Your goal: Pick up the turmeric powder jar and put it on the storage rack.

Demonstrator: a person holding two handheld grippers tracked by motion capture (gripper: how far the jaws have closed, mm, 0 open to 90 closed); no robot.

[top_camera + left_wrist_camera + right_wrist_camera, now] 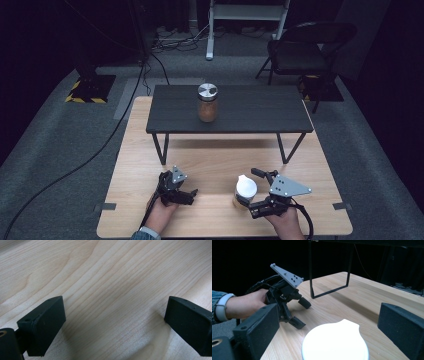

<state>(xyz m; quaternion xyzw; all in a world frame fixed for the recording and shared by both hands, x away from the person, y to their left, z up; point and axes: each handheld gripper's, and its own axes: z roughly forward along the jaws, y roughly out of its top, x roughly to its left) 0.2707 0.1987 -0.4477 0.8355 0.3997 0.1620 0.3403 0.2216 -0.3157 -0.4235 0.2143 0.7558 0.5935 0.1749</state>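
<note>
At the near edge of the wooden table [215, 170], the right gripper [256, 192] lies low over the boards with its 2 jaws spread wide. Between them stands a jar with a white lid [245, 189]; in the right gripper view that white lid [335, 342] sits in the gap with bare wood showing on either side of it, so the pads do not press on it and the jar rests on the table by its own weight. A hand [286, 225] holds the gripper from the near side.

To the left, well apart from the jar, the left gripper [186, 195] rests close to the tabletop, also gaping, with nothing but wood grain between its 2 jaws in the left gripper view. The right gripper view shows it [298, 315] with its grey plate raised and a hand [249, 303] behind it.

Farther off, a dark raised shelf [260, 112] stands on thin legs across the table's far half. A second jar with a metal lid [207, 102] and brownish contents stands upright on it. Beyond, a folding chair [305, 50] stands on the grey floor.
</note>
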